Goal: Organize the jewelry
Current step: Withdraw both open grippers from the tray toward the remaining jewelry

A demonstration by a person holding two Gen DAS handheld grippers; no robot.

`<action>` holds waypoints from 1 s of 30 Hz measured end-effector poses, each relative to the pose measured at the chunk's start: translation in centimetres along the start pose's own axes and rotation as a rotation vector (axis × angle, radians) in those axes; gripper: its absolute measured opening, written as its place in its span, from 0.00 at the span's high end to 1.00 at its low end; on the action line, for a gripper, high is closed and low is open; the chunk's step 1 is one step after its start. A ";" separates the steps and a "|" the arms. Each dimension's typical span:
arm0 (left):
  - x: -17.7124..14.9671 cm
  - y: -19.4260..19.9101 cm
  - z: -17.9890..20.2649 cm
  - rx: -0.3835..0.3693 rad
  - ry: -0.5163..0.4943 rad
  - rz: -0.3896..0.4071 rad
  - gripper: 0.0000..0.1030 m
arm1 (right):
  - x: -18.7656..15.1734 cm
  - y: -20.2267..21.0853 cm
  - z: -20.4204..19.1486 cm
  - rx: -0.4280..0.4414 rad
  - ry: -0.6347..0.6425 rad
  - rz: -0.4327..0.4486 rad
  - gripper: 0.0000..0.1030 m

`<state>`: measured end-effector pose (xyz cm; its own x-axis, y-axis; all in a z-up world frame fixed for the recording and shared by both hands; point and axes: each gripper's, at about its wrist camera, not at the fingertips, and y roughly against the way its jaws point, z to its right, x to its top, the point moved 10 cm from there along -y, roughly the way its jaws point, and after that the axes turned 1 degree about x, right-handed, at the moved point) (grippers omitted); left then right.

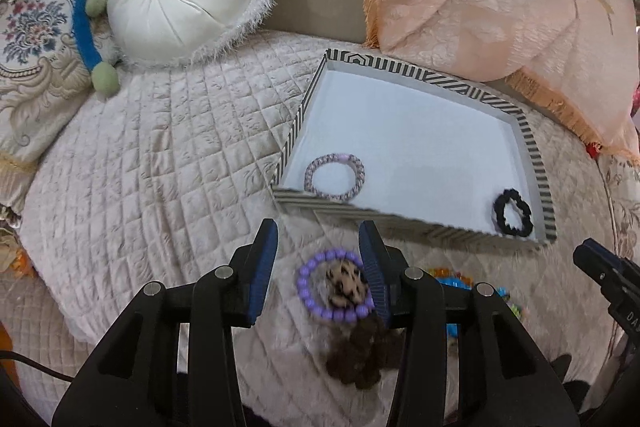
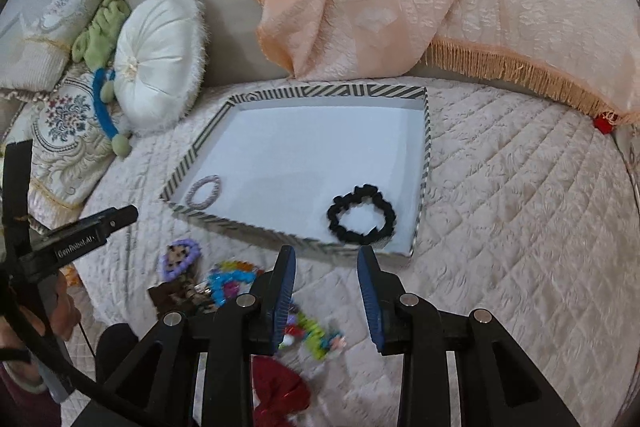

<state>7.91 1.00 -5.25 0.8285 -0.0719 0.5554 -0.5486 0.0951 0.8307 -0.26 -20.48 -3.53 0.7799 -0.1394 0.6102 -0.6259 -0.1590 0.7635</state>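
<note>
Quilted bed [image 1: 160, 155] — purple bracelet [image 1: 335, 287] between parted jaws

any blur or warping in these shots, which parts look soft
Left wrist view: fisheye bends the striped tray's rim, and its near edge and the purple bead bracelet are slightly smeared. Right wrist view: the colourful bead pile is soft, while the black scrunchie is only slightly smeared.

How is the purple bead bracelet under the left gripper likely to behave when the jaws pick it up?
The purple bead bracelet is a loop of separate round beads, so it will probably sag from a one-sided pinch. Smooth beads may slip or roll between the open jaws of the left gripper. It rings a leopard-print piece and touches a brown scrunchie, which might drag along.
</note>
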 end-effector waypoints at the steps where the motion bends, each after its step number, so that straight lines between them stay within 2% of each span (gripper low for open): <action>1: -0.3 0.4 0.0 0.003 -0.002 0.006 0.60 | -0.2 0.2 -0.2 0.000 0.002 0.002 0.68; 12: -3.5 3.7 1.2 -0.017 -0.032 0.028 0.59 | -2.9 3.7 -1.9 0.011 0.030 0.021 0.64; 25: -6.8 6.0 2.8 -0.060 -0.076 0.014 0.58 | -6.1 5.9 -1.6 0.008 0.036 0.010 0.60; 27: -7.4 6.2 3.1 -0.072 -0.085 0.007 0.51 | -6.6 6.1 -1.3 0.007 0.031 0.008 0.58; 30: -8.1 6.5 3.5 -0.094 -0.091 -0.001 0.49 | -7.1 6.5 -0.8 0.008 0.021 0.006 0.51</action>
<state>-2.78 -1.26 -4.24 0.8131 -0.1618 0.5592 -0.5310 0.1876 0.8264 -9.86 -19.77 -2.72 0.7762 -0.1201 0.6189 -0.6303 -0.1663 0.7583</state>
